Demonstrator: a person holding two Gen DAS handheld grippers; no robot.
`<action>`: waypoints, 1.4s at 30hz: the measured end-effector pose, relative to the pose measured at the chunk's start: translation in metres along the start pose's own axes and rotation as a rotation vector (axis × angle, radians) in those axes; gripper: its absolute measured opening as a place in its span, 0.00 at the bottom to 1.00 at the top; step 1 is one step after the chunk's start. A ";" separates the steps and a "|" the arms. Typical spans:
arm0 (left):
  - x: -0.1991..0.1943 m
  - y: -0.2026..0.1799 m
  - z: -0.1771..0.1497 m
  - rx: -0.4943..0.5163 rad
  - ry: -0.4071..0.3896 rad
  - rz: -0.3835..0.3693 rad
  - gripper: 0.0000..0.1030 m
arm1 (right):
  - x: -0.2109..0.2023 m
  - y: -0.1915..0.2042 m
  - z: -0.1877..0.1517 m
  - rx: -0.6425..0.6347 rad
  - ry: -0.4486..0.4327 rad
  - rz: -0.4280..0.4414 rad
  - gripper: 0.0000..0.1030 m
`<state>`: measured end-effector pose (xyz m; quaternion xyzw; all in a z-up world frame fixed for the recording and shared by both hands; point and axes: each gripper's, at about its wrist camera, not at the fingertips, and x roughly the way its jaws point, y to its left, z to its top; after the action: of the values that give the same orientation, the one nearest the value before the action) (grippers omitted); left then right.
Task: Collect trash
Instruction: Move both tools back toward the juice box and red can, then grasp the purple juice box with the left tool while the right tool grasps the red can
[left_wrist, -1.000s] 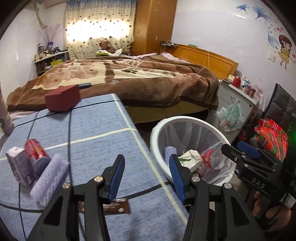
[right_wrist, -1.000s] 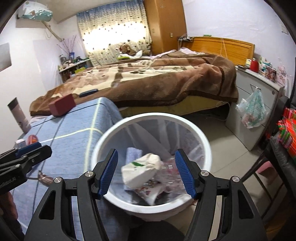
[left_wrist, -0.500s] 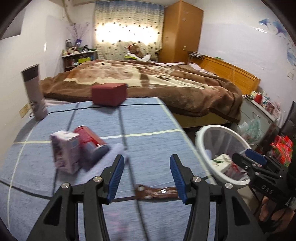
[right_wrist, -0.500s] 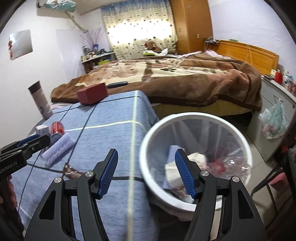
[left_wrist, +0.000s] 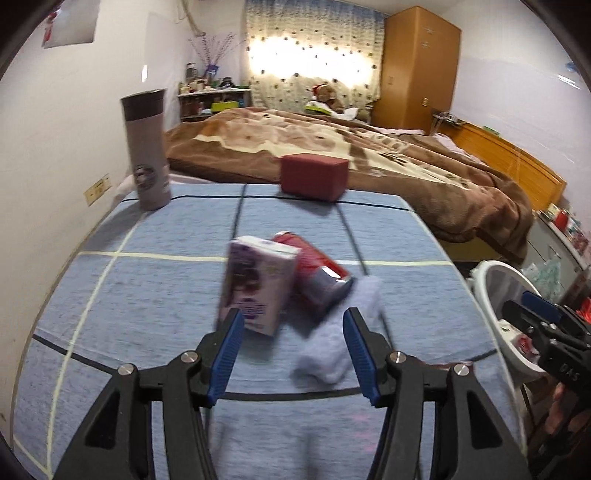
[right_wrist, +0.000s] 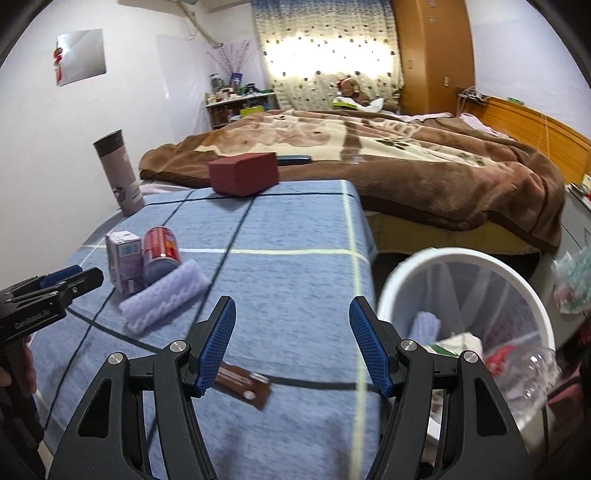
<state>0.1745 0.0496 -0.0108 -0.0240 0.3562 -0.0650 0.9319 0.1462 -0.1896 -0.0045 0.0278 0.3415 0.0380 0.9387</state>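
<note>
On the blue checked table (left_wrist: 155, 288) lie a purple carton (left_wrist: 255, 284), a red can (left_wrist: 317, 277) on its side and a pale lilac sponge (left_wrist: 340, 332), close together. They also show in the right wrist view: carton (right_wrist: 123, 264), can (right_wrist: 160, 254), sponge (right_wrist: 164, 301). A brown wrapper (right_wrist: 242, 384) lies near the table's front edge. My left gripper (left_wrist: 293, 354) is open and empty, just short of the carton and sponge. My right gripper (right_wrist: 291, 343) is open and empty above the table's right part, beside the white trash bin (right_wrist: 436, 258).
A dark red box (left_wrist: 314, 177) and a grey thermos (left_wrist: 146, 147) stand at the table's far side. The bin holds paper, plastic and a sponge. A bed with a brown blanket (right_wrist: 406, 155) lies behind. A nightstand (left_wrist: 561, 236) stands at the right.
Both grippers have swung left, away from the bin and toward the table. My left gripper now faces the carton, can and sponge from close by. Both stay open.
</note>
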 end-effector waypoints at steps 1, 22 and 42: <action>0.003 0.004 0.001 -0.003 0.003 0.003 0.57 | 0.002 0.003 0.001 -0.004 0.002 0.007 0.64; 0.064 0.033 0.023 0.036 0.079 -0.070 0.64 | 0.056 0.051 0.036 -0.098 0.077 0.095 0.64; 0.067 0.085 0.028 -0.081 0.118 0.010 0.59 | 0.084 0.101 0.046 -0.176 0.137 0.241 0.64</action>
<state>0.2514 0.1243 -0.0423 -0.0562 0.4130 -0.0474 0.9078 0.2350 -0.0827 -0.0152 -0.0163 0.3942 0.1818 0.9007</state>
